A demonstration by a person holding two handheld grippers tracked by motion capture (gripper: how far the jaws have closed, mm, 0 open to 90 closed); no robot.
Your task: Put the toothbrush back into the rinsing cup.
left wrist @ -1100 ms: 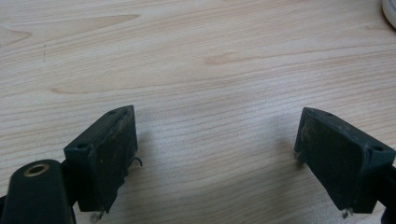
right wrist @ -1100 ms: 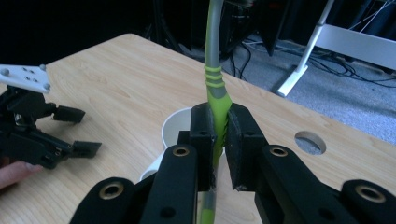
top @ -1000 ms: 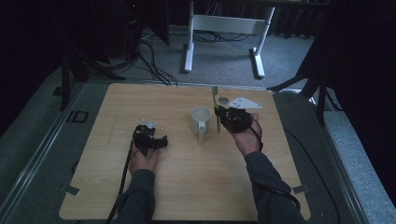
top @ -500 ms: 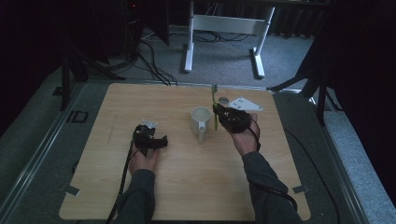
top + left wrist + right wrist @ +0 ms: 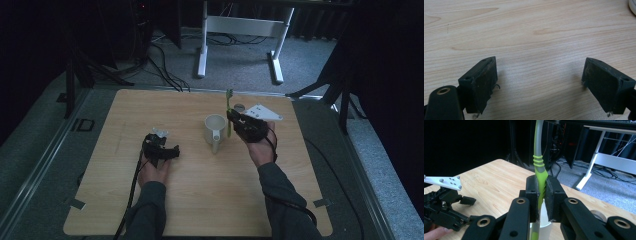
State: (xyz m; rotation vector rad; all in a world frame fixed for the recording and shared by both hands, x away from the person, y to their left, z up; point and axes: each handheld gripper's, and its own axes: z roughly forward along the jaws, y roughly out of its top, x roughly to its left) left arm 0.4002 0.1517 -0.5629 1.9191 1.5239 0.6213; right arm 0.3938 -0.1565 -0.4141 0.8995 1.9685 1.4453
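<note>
Left gripper [image 5: 161, 148] lower left of centre in high view, low over table, jaws wide apart, nothing between them; left hand [image 5: 155, 170] behind it. Right gripper [image 5: 235, 120] right of centre, jaws clamped together, raised; right hand [image 5: 261, 147] below it, forearm entering from bottom edge.

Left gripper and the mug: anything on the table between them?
Nothing: in the high view, bare wooden table lies between the left gripper, resting open, and the white mug.

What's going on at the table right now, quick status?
Right gripper shut on green toothbrush, upright beside the white mug. Left gripper open, resting on the wooden table. Nothing in the way.
</note>
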